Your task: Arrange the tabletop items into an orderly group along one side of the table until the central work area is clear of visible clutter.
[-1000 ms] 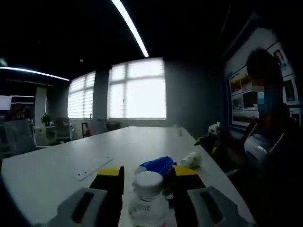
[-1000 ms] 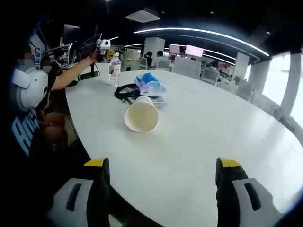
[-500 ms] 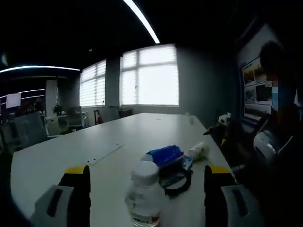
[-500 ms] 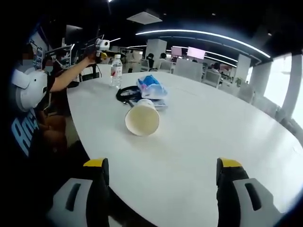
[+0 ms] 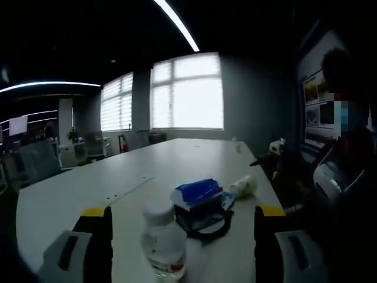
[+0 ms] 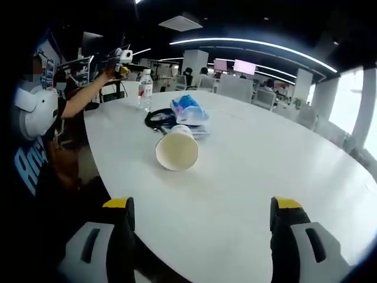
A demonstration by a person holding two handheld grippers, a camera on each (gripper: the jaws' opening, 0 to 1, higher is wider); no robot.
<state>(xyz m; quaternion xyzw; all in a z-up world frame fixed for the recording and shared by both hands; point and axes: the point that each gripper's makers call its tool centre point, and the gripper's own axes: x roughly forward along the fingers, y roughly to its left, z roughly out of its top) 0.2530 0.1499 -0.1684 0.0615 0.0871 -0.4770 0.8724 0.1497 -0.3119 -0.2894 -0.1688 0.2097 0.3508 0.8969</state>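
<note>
Left gripper [image 5: 182, 221] released behind the upright water bottle [image 5: 162, 242]; right gripper [image 6: 201, 215] released, facing the toppled paper cup [image 6: 177, 147] on the bench [image 6: 247, 159].

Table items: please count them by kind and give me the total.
Water bottle: 1
Paper cup, lying on its side: 1
Blue packet: 1
Black cable coil: 1
Total: 4
</note>
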